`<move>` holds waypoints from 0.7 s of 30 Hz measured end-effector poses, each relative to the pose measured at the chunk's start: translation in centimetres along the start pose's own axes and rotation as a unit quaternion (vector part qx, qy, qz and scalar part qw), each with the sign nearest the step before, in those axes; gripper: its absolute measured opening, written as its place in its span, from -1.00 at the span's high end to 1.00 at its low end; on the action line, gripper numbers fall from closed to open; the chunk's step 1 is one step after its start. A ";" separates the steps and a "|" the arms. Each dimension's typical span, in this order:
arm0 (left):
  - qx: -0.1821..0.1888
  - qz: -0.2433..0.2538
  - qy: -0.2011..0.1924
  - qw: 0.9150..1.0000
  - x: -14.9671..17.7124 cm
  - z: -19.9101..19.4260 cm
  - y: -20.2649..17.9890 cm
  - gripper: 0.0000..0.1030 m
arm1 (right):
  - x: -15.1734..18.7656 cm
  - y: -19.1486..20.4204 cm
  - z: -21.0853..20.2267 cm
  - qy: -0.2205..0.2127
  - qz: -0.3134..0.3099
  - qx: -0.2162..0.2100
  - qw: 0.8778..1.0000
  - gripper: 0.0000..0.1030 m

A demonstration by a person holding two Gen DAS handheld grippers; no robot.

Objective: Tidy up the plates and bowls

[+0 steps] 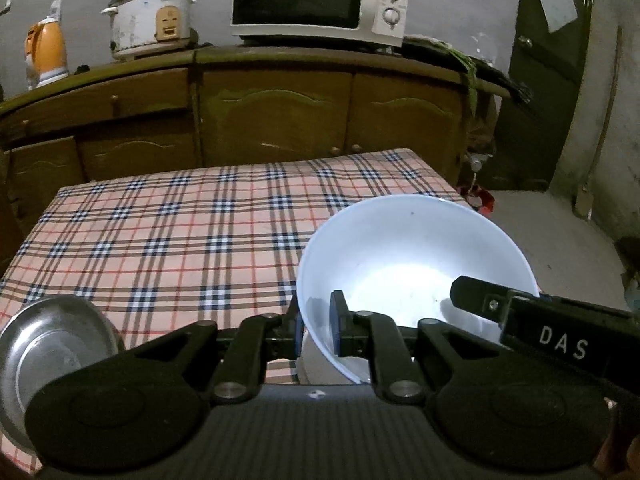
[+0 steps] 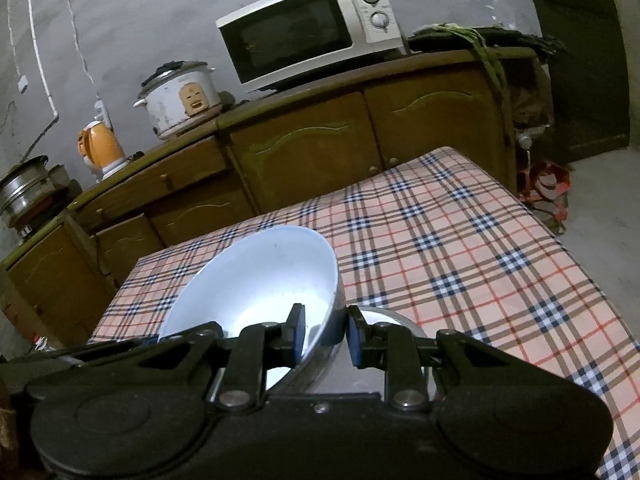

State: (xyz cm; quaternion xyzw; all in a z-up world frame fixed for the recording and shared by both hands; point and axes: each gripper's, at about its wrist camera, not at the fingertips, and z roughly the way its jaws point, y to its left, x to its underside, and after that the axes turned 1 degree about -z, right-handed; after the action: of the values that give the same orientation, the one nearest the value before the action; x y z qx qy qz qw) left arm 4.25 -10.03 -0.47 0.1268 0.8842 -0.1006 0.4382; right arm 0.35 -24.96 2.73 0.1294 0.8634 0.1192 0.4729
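From my seat the white bowl (image 1: 416, 264) at lower right of the left wrist view reads as glazed ceramic or hard plastic — smooth, glossy, with a bright glare at its bottom. At lower left, the steel bowl (image 1: 52, 356) is shiny metal with dull reflections. The tablecloth (image 1: 180, 232) is matt woven cloth in a check pattern. Both the left gripper (image 1: 318, 326) and the right gripper (image 2: 325, 334) look like matt black plastic with bare metal pivot pins and blue rubbery pads. In the upper half, the cabinet (image 1: 280, 120) is varnished wood with a soft sheen, the microwave (image 1: 320, 0) smooth white casing with a dark glossy door, and the wall (image 2: 140, 8) rough grey plaster.
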 end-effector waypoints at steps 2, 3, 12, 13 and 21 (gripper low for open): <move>0.002 0.003 0.002 1.000 0.1 0.3 -0.2 0.72 | 0.1 -0.3 0.1 0.001 0.003 0.002 1.000 0.44; 0.002 0.004 0.004 1.000 0.1 0.4 -0.3 0.72 | 0.2 -0.5 0.2 0.002 0.004 0.003 1.000 0.44; 0.003 0.010 0.026 1.000 0.9 2.2 -0.6 0.72 | 1.1 -1.8 1.8 0.023 0.016 0.006 1.000 0.44; 0.003 0.010 0.029 1.000 1.0 2.4 -0.6 0.72 | 1.3 -1.9 2.0 0.027 0.017 0.006 0.999 0.44; 0.003 0.017 0.059 0.998 2.3 4.8 -0.7 0.72 | 2.9 -3.4 4.3 0.056 0.031 0.012 0.998 0.44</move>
State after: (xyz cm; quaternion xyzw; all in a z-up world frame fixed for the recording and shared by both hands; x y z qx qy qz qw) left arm 6.29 -11.73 -5.13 0.1485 0.9059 -0.0883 0.3868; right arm 2.13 -26.77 -2.93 0.1549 0.8852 0.1305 0.4187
